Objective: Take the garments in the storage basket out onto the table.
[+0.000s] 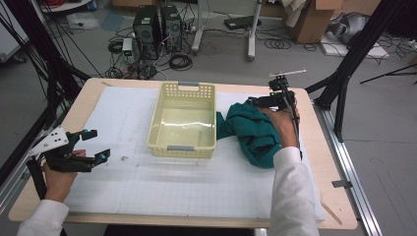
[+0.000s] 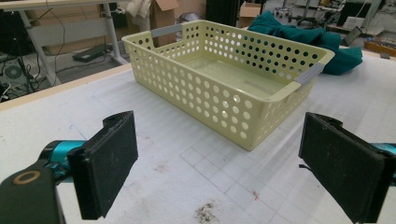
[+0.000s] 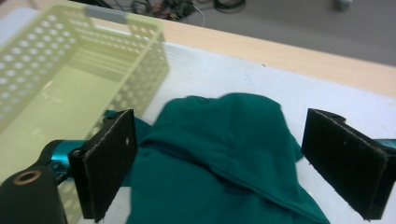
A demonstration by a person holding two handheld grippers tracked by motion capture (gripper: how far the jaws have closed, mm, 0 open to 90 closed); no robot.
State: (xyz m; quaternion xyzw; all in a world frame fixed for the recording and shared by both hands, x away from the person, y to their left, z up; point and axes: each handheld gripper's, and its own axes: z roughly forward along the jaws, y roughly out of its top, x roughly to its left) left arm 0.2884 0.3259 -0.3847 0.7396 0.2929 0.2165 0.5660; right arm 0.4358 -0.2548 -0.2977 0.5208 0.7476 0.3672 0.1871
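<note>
While both jaw pairs stand spread — scene: a table (image 1: 88,93) covered by a white gridded mat (image 1: 147,182).
Basket: a pale yellow perforated basket (image 1: 182,119) at the centre of the high view, nothing inside it.
Cloth: a crumpled teal cloth (image 1: 253,132) just right of the basket, touching its right wall.
Left gripper: left gripper (image 1: 93,146) at lower left of the high view, well apart from the basket, jaws released with nothing between them.
Right gripper: right gripper (image 3: 219,158) over the cloth's far end — jaws wide, straddling the teal folds, not clenched.
</note>
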